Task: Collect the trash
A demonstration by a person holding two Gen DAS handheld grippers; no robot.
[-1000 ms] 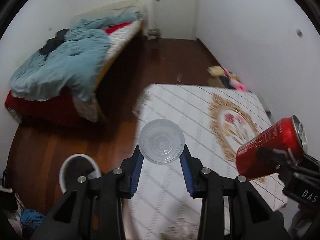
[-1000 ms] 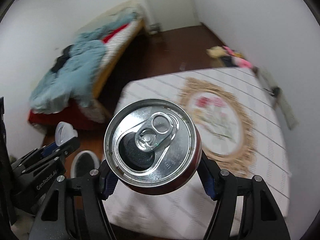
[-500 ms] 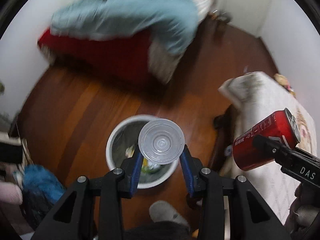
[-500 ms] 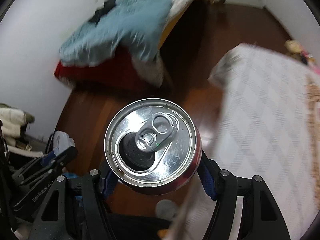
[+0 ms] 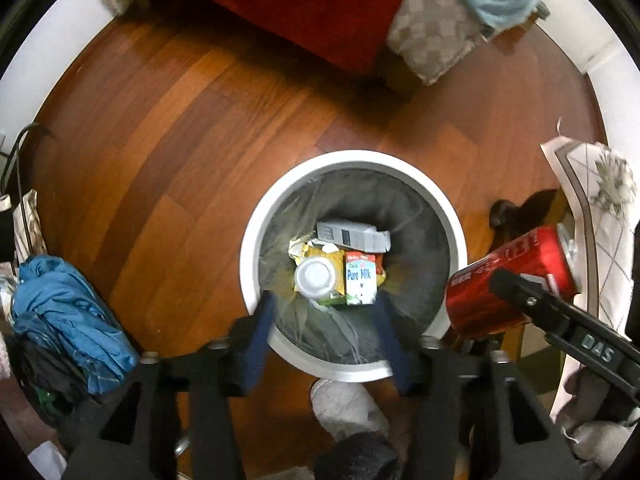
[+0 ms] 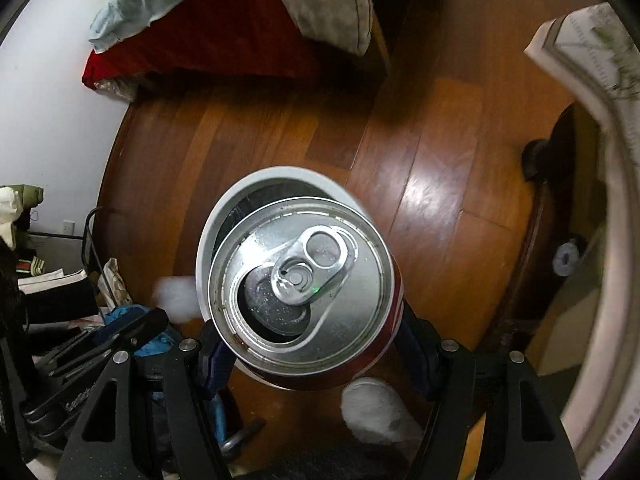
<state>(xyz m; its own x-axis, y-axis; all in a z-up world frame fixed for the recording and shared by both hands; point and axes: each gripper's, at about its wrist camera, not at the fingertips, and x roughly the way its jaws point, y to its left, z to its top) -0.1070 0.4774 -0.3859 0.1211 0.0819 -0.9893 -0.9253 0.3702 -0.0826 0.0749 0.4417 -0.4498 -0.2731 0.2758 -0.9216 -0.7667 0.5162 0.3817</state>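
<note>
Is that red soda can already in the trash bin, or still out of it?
Out. The red can sits clamped in the right gripper, above the white bin, not inside.

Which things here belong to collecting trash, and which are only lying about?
Belong to the job:
- red can, held in the right gripper
- white bin
- clear cup inside the bin
- left gripper, jaws opening, nothing between them

Only lying about:
- blue cloth
- bed
- tablecloth
</note>
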